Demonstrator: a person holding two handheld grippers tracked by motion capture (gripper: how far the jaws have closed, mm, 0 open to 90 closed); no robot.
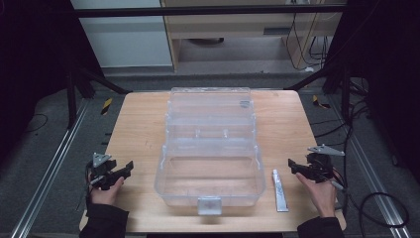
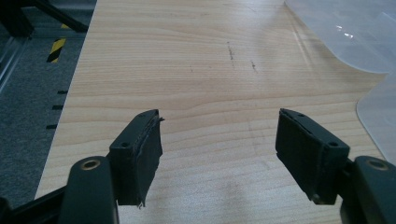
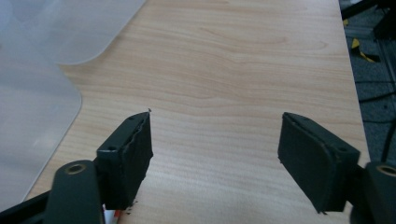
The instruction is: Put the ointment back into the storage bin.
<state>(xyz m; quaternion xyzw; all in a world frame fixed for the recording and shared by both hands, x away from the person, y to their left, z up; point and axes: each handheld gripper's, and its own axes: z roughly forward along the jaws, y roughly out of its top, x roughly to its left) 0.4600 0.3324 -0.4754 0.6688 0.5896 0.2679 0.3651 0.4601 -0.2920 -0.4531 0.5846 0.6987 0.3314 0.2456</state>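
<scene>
Hovering, both empty: L gripper (image 1: pixel 130 166) & R gripper (image 1: pixel 292 165) jaws apart | white tube (image 1: pixel 280 190) flat on table (image 1: pixel 138 124), between clear open case (image 1: pixel 210 163) & R | risk: thin tube skids/rolls, R jaw clips case wall.

Pale wooden desk (image 1: pixel 138 124), matt, fine straight grain, a few dark scuffs. Clear plastic storage box (image 1: pixel 210 148), glossy, smooth, see-through. Small white tube (image 1: pixel 280 191), smooth plastic look. Black gripper pads (image 2: pixel 149 144), matt, rubbery, frayed along one edge.
</scene>
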